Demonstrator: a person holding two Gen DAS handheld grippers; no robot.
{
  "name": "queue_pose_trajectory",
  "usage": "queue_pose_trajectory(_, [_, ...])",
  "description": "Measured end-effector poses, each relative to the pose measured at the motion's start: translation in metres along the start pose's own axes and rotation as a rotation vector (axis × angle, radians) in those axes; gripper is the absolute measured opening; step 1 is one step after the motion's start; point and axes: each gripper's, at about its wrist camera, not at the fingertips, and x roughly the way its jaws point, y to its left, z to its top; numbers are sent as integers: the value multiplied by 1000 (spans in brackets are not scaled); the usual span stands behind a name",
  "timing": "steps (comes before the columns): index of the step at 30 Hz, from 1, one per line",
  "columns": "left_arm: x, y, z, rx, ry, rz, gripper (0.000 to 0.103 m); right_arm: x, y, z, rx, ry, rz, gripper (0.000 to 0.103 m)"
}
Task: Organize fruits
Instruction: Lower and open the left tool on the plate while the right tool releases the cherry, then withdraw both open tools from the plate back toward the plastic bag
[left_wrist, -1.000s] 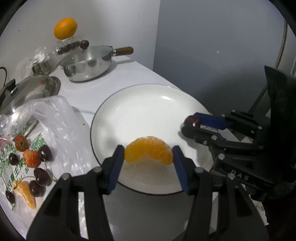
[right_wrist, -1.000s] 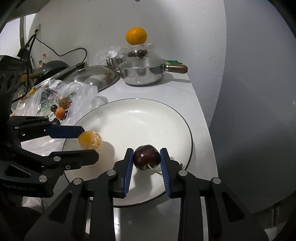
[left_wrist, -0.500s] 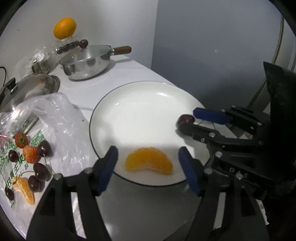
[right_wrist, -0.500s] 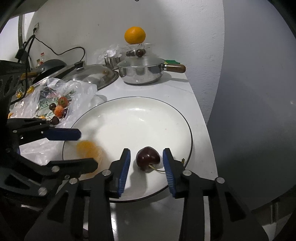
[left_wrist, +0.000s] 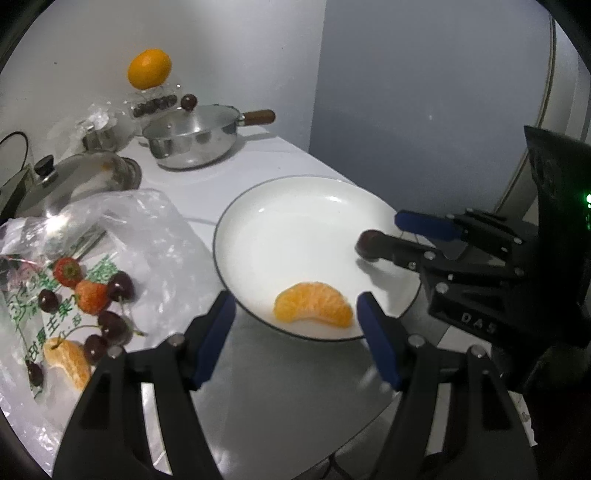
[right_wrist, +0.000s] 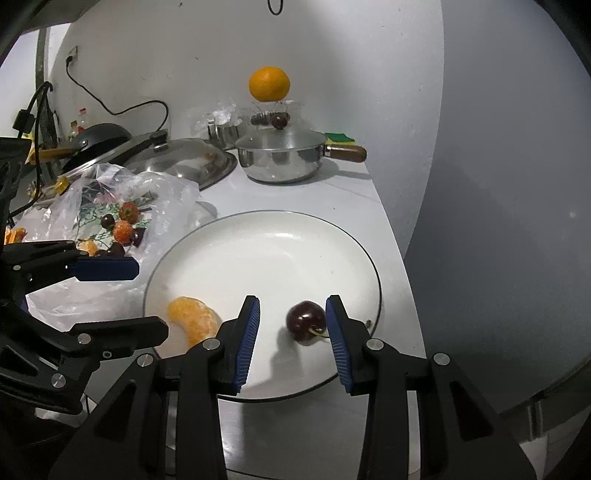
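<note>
A white plate (left_wrist: 295, 206) (right_wrist: 258, 243) lies on the white counter. An orange segment (left_wrist: 314, 304) (right_wrist: 194, 321) lies on its near edge. A dark cherry (right_wrist: 306, 320) (left_wrist: 365, 243) lies on the plate's right side. My left gripper (left_wrist: 295, 325) is open and empty, just in front of the segment. My right gripper (right_wrist: 292, 325) is open, with the cherry resting free between its fingers. A plastic bag (left_wrist: 110, 236) (right_wrist: 122, 199) at the left holds strawberries (left_wrist: 88, 295), cherries (left_wrist: 114, 325) and another orange segment (left_wrist: 68, 358).
A steel pan with a wooden handle (left_wrist: 195, 140) (right_wrist: 284, 158) stands at the back, with a whole orange (left_wrist: 149, 68) (right_wrist: 269, 83) raised behind it. A pot lid (left_wrist: 77, 177) (right_wrist: 181, 162) lies at the left. The counter edge runs close by the plate's right side.
Both grippers opened and pulled back. The left let go of the orange segment and the right let go of the cherry; both fruits now rest on the plate.
</note>
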Motion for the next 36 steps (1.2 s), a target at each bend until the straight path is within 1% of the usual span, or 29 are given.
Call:
queue_pose_trajectory(7, [-16,10,-5,-17,-30,11,70,-10,16,4,-16,-17,2,39])
queue_pose_trajectory(15, [-34,28,-13,-40,-50,31,70,-13,40,11,-41,-27,17,39])
queue_pose_trajectory(26, [-56,57,-25,-70,-77,67,70,-10,78,23,-79,-33,48,39])
queue_pose_trajectory(36, [-67,85,-37,-110,-88,95,70,-1,112,34,-115,-32,77,39])
